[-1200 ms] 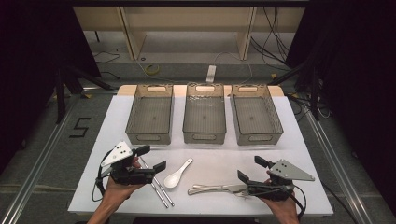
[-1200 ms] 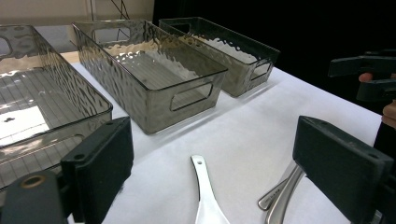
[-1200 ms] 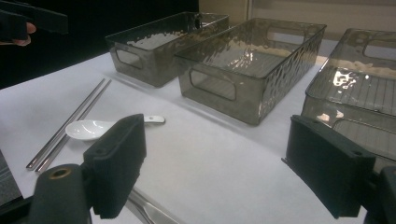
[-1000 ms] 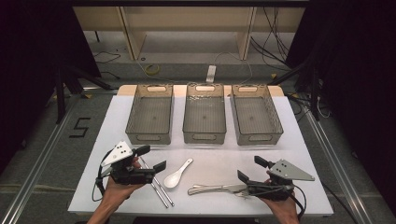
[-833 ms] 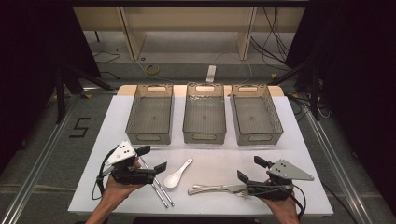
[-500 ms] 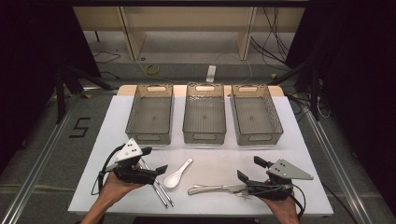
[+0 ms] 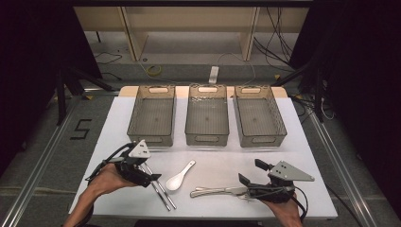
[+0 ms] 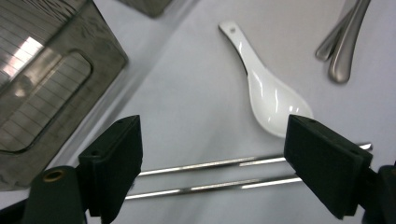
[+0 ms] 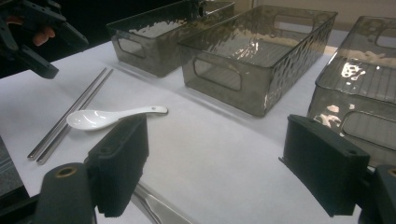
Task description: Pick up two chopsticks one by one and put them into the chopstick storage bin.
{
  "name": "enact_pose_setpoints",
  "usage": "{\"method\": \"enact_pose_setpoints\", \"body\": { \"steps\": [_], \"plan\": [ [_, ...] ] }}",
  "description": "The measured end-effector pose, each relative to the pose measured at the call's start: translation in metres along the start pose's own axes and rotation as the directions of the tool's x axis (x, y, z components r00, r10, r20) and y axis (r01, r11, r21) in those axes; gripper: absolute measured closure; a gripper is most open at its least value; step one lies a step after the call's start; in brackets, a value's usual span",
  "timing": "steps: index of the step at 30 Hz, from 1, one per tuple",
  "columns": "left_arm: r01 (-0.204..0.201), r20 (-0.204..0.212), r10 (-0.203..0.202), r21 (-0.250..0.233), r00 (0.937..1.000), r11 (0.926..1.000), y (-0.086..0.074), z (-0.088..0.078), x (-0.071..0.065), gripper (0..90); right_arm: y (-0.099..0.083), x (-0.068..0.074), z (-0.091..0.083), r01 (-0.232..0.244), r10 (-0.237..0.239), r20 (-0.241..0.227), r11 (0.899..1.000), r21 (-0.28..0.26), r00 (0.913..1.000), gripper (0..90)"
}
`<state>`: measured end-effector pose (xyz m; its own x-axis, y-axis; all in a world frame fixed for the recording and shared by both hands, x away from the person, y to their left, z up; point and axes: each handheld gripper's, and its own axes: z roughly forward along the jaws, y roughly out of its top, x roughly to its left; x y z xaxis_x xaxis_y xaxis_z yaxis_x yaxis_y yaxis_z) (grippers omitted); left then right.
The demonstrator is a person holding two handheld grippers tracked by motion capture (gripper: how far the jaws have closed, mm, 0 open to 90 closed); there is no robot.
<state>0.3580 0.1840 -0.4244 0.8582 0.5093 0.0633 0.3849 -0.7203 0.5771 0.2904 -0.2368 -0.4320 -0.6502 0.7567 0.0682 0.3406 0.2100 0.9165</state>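
The left gripper [image 7: 150, 178] hovers over the steel chopsticks [image 8: 243, 173] lying on the counter [image 7: 213, 161] beside the white spoon [image 8: 268, 95], its jaws wide, just starting to close, gripping nothing, so next it likely must lower and pinch them, while the right gripper [image 7: 249, 175] waits open-jawed by the metal cutlery [image 7: 215, 192].

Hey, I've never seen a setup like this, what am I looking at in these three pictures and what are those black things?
A person at a white table holds a handheld two-jaw gripper in each hand. One picture looks down from above; the other two come from cameras riding on each gripper, looking along its black jaws. On the table: three clear bins, a white spoon, metal chopsticks and metal cutlery. The left gripper hovers open over the chopsticks, its jaws just starting to close, nothing gripped yet. The right gripper is open and holds nothing.
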Motion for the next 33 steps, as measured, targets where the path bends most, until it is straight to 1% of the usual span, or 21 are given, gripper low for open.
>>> {"method": "enact_pose_setpoints", "body": {
  "steps": [3, 5, 6, 7, 9, 12, 14, 18, 20, 21, 22, 23, 24, 25, 26, 27, 29, 30, 31, 32, 33],
  "plan": [
    [-0.031, 0.024, 0.030, 0.043, 0.9993, 0.9986, 0.000, 0.004, -0.001, 20.0, 0.000, 0.001, 0.000, 0.003, -0.003, -0.001, 1.000, 0.004, 1.0000, 23.2],
    [-0.073, 0.041, 0.070, 0.078, 0.9967, 0.9943, -0.001, 0.007, -0.003, 22.7, 0.000, 0.000, 0.000, 0.001, -0.001, -0.003, 1.000, 0.003, 1.0000, 23.2],
    [-0.101, 0.072, 0.093, 0.120, 0.9931, 0.9876, -0.002, 0.010, -0.002, 23.4, 0.000, 0.000, 0.000, 0.005, -0.005, -0.002, 1.000, 0.005, 1.0000, 23.2],
    [-0.101, 0.072, 0.093, 0.120, 0.9931, 0.9876, -0.002, 0.010, -0.002, 24.0, 0.000, 0.000, 0.000, 0.012, -0.012, 0.000, 1.000, 0.008, 0.9999, 23.2],
    [-0.132, 0.093, 0.118, 0.161, 0.9887, 0.9781, -0.002, 0.015, -0.002, 24.8, -0.001, 0.000, 0.001, 0.015, -0.015, 0.001, 1.000, 0.011, 0.9999, 23.2],
    [-0.174, 0.134, 0.150, 0.191, 0.9796, 0.9661, -0.005, 0.019, -0.002, 25.7, -0.001, -0.001, 0.002, 0.012, -0.013, 0.002, 1.000, 0.016, 0.9999, 23.2],
    [-0.189, 0.147, 0.160, 0.207, 0.9761, 0.9599, -0.008, 0.020, -0.002, 25.7, -0.001, -0.001, 0.002, 0.014, -0.014, 0.000, 1.000, 0.018, 0.9999, 23.2],
    [-0.213, 0.155, 0.183, 0.205, 0.9708, 0.9554, -0.010, 0.024, -0.001, 26.9, -0.001, 0.000, 0.002, 0.015, -0.015, -0.004, 1.000, 0.021, 0.9999, 23.3],
    [-0.231, 0.162, 0.198, 0.224, 0.9668, 0.9468, -0.011, 0.027, 0.000, 27.3, -0.001, 0.000, 0.002, 0.019, -0.019, -0.006, 1.000, 0.023, 0.9998, 23.3],
    [-0.231, 0.162, 0.198, 0.224, 0.9668, 0.9468, -0.011, 0.027, 0.000, 27.3, -0.001, 0.000, 0.002, 0.019, -0.018, -0.006, 1.000, 0.024, 0.9998, 23.3],
    [-0.251, 0.171, 0.213, 0.242, 0.9620, 0.9373, -0.011, 0.030, 0.001, 27.6, -0.001, 0.000, 0.002, 0.019, -0.018, -0.006, 1.000, 0.025, 0.9998, 23.3],
    [-0.251, 0.171, 0.213, 0.242, 0.9620, 0.9373, -0.011, 0.030, 0.001, 27.8, -0.001, 0.000, 0.002, 0.019, -0.018, -0.006, 1.000, 0.025, 0.9998, 23.3],
    [-0.261, 0.173, 0.223, 0.246, 0.9594, 0.9333, -0.010, 0.031, 0.002, 28.0, -0.001, 0.000, 0.003, 0.022, -0.022, -0.005, 0.999, 0.029, 0.9997, 23.3],
    [-0.264, 0.174, 0.225, 0.245, 0.9586, 0.9329, -0.010, 0.032, 0.002, 28.4, -0.001, 0.001, 0.003, 0.022, -0.022, -0.006, 0.999, 0.028, 0.9997, 23.4],
    [-0.259, 0.174, 0.221, 0.237, 0.9595, 0.9363, -0.010, 0.033, 0.003, 28.7, -0.001, 0.001, 0.003, 0.023, -0.023, -0.006, 0.999, 0.029, 0.9997, 23.4],
    [-0.272, 0.177, 0.233, 0.243, 0.9562, 0.9312, -0.010, 0.033, 0.004, 29.0, -0.001, 0.000, 0.003, 0.023, -0.023, -0.007, 0.999, 0.030, 0.9997, 23.4],
    [-0.273, 0.186, 0.231, 0.242, 0.9549, 0.9312, -0.010, 0.035, 0.005, 30.0, -0.001, 0.000, 0.004, 0.024, -0.023, -0.009, 0.999, 0.035, 0.9997, 23.4],
    [-0.279, 0.198, 0.234, 0.247, 0.9520, 0.9280, -0.010, 0.037, 0.004, 30.8, -0.001, 0.000, 0.004, 0.025, -0.024, -0.010, 0.999, 0.038, 0.9996, 23.4],
    [-0.279, 0.198, 0.234, 0.247, 0.9520, 0.9280, -0.010, 0.037, 0.004, 31.0, -0.001, 0.000, 0.004, 0.025, -0.024, -0.010, 0.999, 0.038, 0.9996, 23.4],
    [-0.290, 0.200, 0.243, 0.256, 0.9492, 0.9223, -0.010, 0.038, 0.005, 31.0, -0.001, 0.001, 0.004, 0.027, -0.027, -0.012, 0.999, 0.042, 0.9996, 23.4],
    [-0.293, 0.198, 0.247, 0.257, 0.9485, 0.9209, -0.011, 0.038, 0.005, 31.6, -0.001, 0.001, 0.004, 0.031, -0.030, -0.014, 0.999, 0.043, 0.9994, 23.4]
  ]
}}
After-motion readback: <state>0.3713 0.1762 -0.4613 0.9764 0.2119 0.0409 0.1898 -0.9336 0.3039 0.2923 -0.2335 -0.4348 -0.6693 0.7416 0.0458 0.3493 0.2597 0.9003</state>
